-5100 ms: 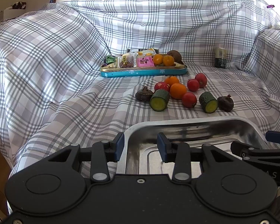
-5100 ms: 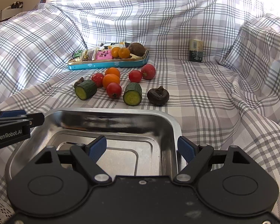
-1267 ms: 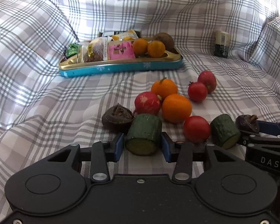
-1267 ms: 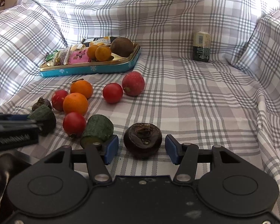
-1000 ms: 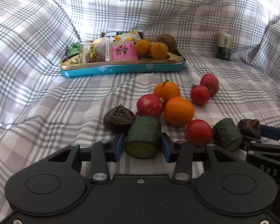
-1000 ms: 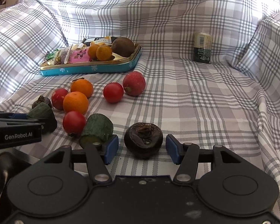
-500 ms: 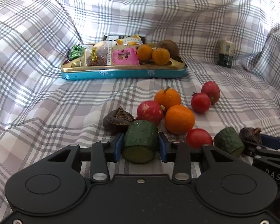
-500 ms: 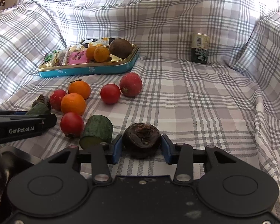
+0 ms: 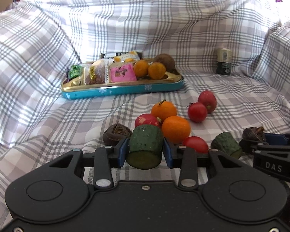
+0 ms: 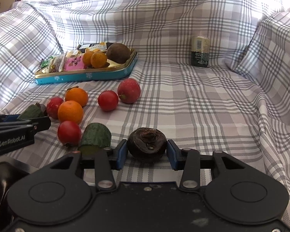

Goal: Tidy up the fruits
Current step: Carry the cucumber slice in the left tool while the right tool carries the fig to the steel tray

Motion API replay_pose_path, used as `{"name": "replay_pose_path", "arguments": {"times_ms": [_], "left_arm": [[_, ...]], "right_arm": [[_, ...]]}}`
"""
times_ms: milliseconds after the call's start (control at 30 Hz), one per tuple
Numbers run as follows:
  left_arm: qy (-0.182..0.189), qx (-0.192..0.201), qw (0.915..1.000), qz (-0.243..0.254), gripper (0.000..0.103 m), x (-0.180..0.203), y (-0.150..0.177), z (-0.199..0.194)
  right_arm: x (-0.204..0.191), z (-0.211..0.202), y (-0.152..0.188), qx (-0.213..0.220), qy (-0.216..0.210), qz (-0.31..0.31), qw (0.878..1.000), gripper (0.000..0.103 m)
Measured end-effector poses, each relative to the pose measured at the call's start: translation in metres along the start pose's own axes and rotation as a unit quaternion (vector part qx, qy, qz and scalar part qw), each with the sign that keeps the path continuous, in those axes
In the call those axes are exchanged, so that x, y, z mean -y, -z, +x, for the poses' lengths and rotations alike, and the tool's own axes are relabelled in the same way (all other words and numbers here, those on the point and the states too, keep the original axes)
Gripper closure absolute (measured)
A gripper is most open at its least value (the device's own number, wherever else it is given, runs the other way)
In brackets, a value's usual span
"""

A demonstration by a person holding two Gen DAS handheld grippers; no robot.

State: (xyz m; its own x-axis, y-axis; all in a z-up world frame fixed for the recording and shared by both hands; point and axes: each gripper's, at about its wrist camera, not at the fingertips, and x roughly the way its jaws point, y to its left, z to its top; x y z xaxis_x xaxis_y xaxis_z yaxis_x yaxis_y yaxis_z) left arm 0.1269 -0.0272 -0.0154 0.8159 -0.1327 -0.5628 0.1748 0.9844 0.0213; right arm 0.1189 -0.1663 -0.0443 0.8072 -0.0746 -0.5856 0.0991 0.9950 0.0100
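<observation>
Claws both clamped: our left claw (image 9: 146,150) pinches a cucumber chunk (image 9: 145,147) across its round sides, right claw (image 10: 147,152) squeezes a dark wrinkled fruit (image 10: 147,144). Both at 6 o'clock on checked cloth (image 10: 203,106), prob. gripped for lifting; oranges (image 9: 175,128) wait at 12.

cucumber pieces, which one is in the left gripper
The cucumber chunk beside the dark fruit, clamped in the left gripper. The other piece lies free.

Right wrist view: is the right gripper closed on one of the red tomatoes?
No, the right gripper is shut on a dark brown wrinkled round fruit; the nearest red tomato lies free on the cloth.
</observation>
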Motion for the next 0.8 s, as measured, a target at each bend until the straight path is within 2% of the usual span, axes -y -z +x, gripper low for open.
{"name": "replay_pose_path", "arguments": {"times_ms": [167, 333, 533, 700, 800], "left_arm": [[0.014, 0.035, 0.9992, -0.014, 0.056, -0.005, -0.002, -0.021], [0.006, 0.045, 0.9986, -0.028, 0.056, -0.01, -0.001, -0.042], [-0.01, 0.032, 0.9992, -0.023, 0.056, -0.012, -0.001, -0.061], [0.012, 0.005, 0.9985, -0.054, 0.056, -0.024, 0.008, -0.08], [-0.002, 0.003, 0.9984, -0.056, 0.056, -0.026, 0.021, -0.087]], "right_arm": [[0.002, -0.013, 0.0, 0.035, 0.002, 0.006, 0.999, 0.059], [0.0, -0.031, 0.002, 0.069, 0.002, -0.002, 0.998, 0.059], [-0.001, -0.054, 0.006, 0.095, -0.004, -0.015, 0.995, 0.059], [-0.001, -0.069, 0.013, 0.094, -0.014, -0.019, 0.995, 0.059], [-0.005, -0.08, 0.021, 0.091, -0.019, -0.034, 0.995, 0.059]]}}
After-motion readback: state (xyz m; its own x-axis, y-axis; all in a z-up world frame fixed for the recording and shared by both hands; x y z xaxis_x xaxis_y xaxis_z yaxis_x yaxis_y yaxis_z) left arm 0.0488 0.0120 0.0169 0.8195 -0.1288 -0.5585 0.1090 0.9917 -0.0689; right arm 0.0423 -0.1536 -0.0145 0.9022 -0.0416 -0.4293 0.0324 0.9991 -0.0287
